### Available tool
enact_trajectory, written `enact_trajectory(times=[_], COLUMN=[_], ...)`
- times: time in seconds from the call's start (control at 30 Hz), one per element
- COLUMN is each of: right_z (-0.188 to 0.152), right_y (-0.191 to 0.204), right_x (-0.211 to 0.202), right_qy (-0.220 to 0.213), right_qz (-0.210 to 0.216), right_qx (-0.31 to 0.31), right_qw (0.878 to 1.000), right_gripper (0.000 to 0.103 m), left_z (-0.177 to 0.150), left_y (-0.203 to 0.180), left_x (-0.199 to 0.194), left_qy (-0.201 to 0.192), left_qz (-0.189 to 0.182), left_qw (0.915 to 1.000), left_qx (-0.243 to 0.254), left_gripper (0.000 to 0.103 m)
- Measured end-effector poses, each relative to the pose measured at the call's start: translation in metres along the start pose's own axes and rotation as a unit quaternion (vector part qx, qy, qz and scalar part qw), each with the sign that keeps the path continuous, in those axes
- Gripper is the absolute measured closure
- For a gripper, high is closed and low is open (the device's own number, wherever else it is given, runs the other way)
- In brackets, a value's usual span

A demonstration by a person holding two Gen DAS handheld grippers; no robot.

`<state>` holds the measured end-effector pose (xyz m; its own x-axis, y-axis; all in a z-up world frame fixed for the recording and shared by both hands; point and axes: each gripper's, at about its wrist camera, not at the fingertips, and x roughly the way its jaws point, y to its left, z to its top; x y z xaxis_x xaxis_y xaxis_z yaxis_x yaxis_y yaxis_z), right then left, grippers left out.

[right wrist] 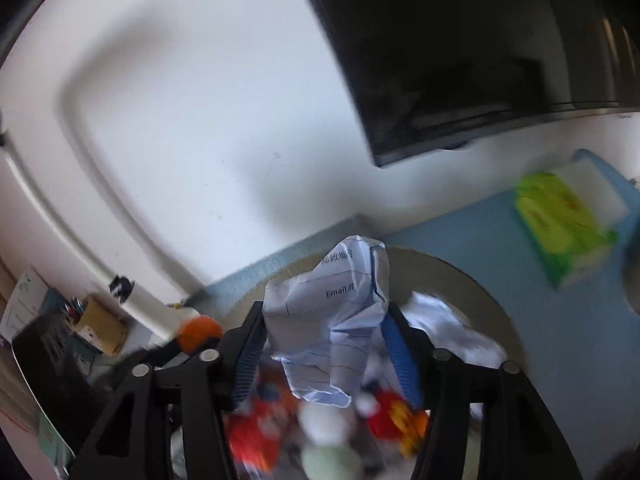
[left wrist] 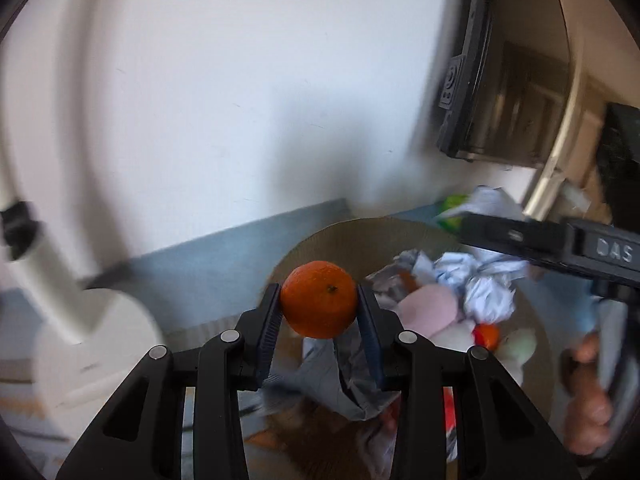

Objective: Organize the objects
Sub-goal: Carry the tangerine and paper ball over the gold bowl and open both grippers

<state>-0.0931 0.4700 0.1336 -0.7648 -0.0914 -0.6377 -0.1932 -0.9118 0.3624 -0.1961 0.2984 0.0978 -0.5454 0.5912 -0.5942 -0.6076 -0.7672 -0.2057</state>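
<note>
My left gripper (left wrist: pixel 319 306) is shut on an orange tangerine (left wrist: pixel 319 299) and holds it above a round cardboard-coloured tray (left wrist: pixel 320 236). The tangerine also shows in the right wrist view (right wrist: pixel 198 333), at the left. My right gripper (right wrist: pixel 326 322) is shut on a crumpled sheet of printed paper (right wrist: pixel 340 320) and holds it over the same tray (right wrist: pixel 472 284). The right gripper shows in the left wrist view (left wrist: pixel 560 246) at the right edge. The tray holds crumpled papers (left wrist: pixel 480 280), a pink ball (left wrist: pixel 432 310), red wrappers (right wrist: pixel 392 416) and pale balls (right wrist: pixel 330 462).
A green tissue box (right wrist: pixel 560 224) lies on the blue tabletop (right wrist: pixel 480 232) at the right. A dark monitor (right wrist: pixel 460 60) hangs on the white wall. A white lamp base (left wrist: pixel 100 344) stands at the left. A brown pen holder (right wrist: pixel 100 324) stands at the far left.
</note>
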Motion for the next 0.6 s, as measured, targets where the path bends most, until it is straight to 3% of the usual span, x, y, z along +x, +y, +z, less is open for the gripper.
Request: enact_trajectory(times=[0.03,0.1,0.17,0.37,0.57,0.6], right_z=[0.005,0.013,0.014,-0.008,-0.052,-0.061], right_y=[0.001,-0.001,-0.002,-0.002,0.039,0.048], right_x=[0.008,0.019,0.019,-0.004,-0.065,-0.074], right_qy=[0.004,0.008,0.009,0.006,-0.012,-0.011], right_qz=[0.008,0.024,0.031,0.02,0.037,0.045], right_qx=[0.004,0.018,0.023,0.005,-0.055,-0.067], right_qw=[1.0,1.0,0.999,1.0,0.998,0.997], right_gripper=[0.029,0.029,0.029,0.029,0.027,0.022], left_z=[0.003,0.009,0.009,0.001,-0.031,-0.047], left_y=[0.001,0.0,-0.001,-0.001,0.022,0.031], left_x=[0.005,0.013,0.012,-0.028,-0.129,-0.155], left_qy=[0.005,0.022,0.019,0.011,-0.026,-0.031], left_qz=[-0.01,-0.002,0.004,-0.006,0.042,0.058], left_qw=[0.9999,0.9997,0.9995,0.9996,0.9988,0.9978], left_qx=[0.0,0.008,0.025,0.026,0.009,-0.006], left_gripper=[0.062,0.024,0.015,0.014,0.014,0.014])
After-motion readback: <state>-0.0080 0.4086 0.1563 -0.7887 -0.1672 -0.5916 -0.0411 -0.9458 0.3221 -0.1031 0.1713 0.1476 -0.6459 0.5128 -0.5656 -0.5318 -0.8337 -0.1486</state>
